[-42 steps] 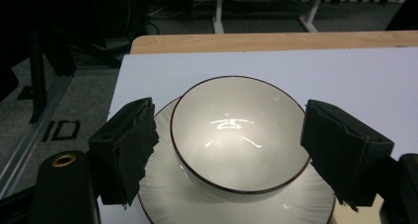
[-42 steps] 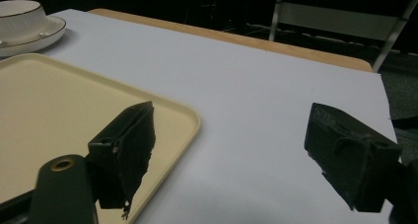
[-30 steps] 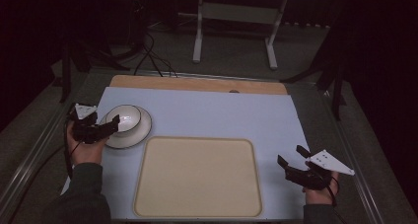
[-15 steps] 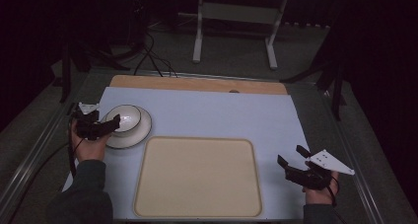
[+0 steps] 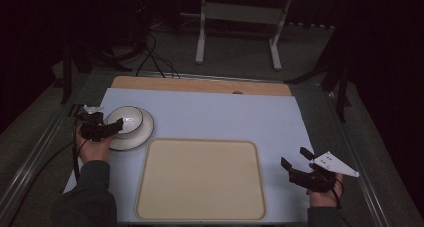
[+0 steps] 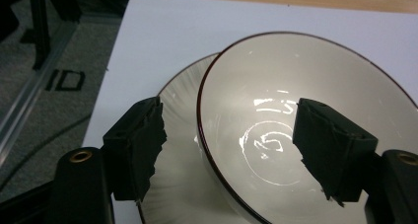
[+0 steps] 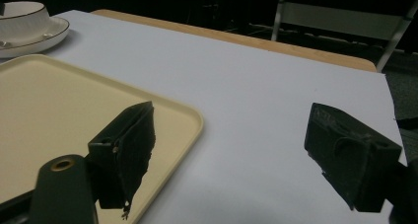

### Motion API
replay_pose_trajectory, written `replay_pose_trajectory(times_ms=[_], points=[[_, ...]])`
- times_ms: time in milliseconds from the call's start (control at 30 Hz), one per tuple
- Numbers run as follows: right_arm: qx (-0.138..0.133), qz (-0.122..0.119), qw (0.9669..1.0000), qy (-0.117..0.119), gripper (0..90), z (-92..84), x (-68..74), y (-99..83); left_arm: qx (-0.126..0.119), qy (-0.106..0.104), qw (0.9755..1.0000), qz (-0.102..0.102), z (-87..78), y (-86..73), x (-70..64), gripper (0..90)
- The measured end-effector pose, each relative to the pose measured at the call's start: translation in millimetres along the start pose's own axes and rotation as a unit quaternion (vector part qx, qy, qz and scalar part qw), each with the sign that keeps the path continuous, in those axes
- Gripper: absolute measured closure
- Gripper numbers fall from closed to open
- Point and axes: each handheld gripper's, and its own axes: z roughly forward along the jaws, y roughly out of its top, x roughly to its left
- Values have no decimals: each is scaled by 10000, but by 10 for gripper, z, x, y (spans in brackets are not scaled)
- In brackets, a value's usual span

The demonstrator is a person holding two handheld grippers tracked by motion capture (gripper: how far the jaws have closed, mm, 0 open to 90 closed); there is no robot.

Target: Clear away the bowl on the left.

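A white bowl (image 5: 126, 119) with a dark rim sits on a white plate (image 5: 144, 134) at the table's left. My left gripper (image 5: 118, 126) straddles the bowl's near rim. In the left gripper view its left pad hangs over the plate (image 6: 180, 115) and its right pad is inside the bowl (image 6: 305, 81). The jaws have just been closing, but neither pad presses on the rim, so this gripper (image 6: 229, 145) is open. A cream tray (image 5: 200, 182) lies bare at the front centre. My right gripper (image 5: 294, 157) rests open to its right with nothing between the jaws (image 7: 229, 145).
A pale blue mat (image 5: 225, 117) covers the table, with a wooden strip (image 5: 200, 85) along its far edge. A metal rail (image 5: 35, 152) runs down the left side. Cables (image 5: 155, 62) and a white stand (image 5: 237, 17) are on the floor beyond.
My left gripper has sunk a little over the bowl's near rim. The right gripper, the tray and the dishes have not moved.
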Motion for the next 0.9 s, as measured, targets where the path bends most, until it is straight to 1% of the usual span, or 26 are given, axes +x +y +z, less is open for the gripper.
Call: replay_pose_trajectory(times_ms=[33, 67, 100, 133, 167, 200, 233, 267, 300, 333, 367, 400, 433, 467, 500, 567, 600, 667, 700, 800, 833, 867, 900], points=[[0, -7, 10000, 3, 190, 1, 2, 0, 90, -50, 9999, -67, 28, -13, 20, 302], [0, -7, 10000, 3, 190, 1, 2, 0, 90, -50, 9999, -67, 28, -13, 20, 311], [-2, 0, 10000, 8, 190, 0, 0, 0, 157, -173, 9996, -174, 54, -30, 43, 323], [-2, 0, 10000, 8, 190, 0, 0, 0, 157, -173, 9996, -174, 54, -30, 43, 333], [-2, 5, 10000, 11, 190, -2, -3, 0, 216, -262, 9991, -255, 77, -48, 63, 336], [-2, 5, 10000, 11, 190, -2, -3, 0, 216, -262, 9991, -255, 77, -48, 63, 354], [-1, 7, 10000, 8, 190, -1, -3, 1, 241, -311, 9988, -287, 88, -57, 72, 372], [-1, 7, 10000, 8, 190, -1, -3, 1, 279, -305, 9987, -285, 99, -65, 77, 372], [1, 1, 10000, 11, 190, 1, -1, 1, 364, -353, 9982, -308, 120, -74, 91, 380], [1, 1, 10000, 11, 190, 1, -1, 1, 364, -353, 9982, -308, 120, -74, 91, 402], [2, -3, 10000, 7, 190, 1, 0, 1, 449, -396, 9976, -359, 131, -76, 101, 402], [1, -8, 10000, 5, 190, 2, 0, 1, 513, -380, 9971, -424, 141, -77, 112, 409], [-2, -3, 10000, 6, 190, 0, 0, 1, 552, -347, 9968, -461, 148, -83, 120, 424], [-2, -3, 10000, 6, 190, 0, 0, 1, 568, -396, 9962, -532, 153, -89, 129, 424], [-9, -6, 10000, 3, 190, -2, -1, 2, 568, -384, 9962, -539, 152, -90, 132, 461], [-13, -5, 10000, 7, 190, -3, -2, 2, 584, -362, 9963, -512, 162, -92, 121, 475], [-13, -5, 10000, 7, 190, -3, -2, 2, 584, -362, 9963, -512, 162, -92, 121, 472], [-16, -10, 10000, 3, 190, -3, -1, 3, 668, -373, 9959, -485, 186, -100, 112, 468], [-16, -6, 10000, -1, 190, -5, 0, 4, 684, -487, 9950, -537, 196, -108, 119, 461], [-21, 5, 10000, 4, 189, -7, -2, 4, 685, -499, 9951, -506, 195, -109, 117, 456], [-23, 3, 10000, 5, 189, -6, -4, 4, 695, -507, 9950, -516, 198, -110, 118, 427], [-23, 3, 10000, 5, 189, -6, -4, 4, 719, -506, 9948, -518, 200, -111, 121, 427], [-23, 5, 10000, 6, 189, -6, -4, 4, 737, -525, 9947, -495, 202, -114, 122, 403]])
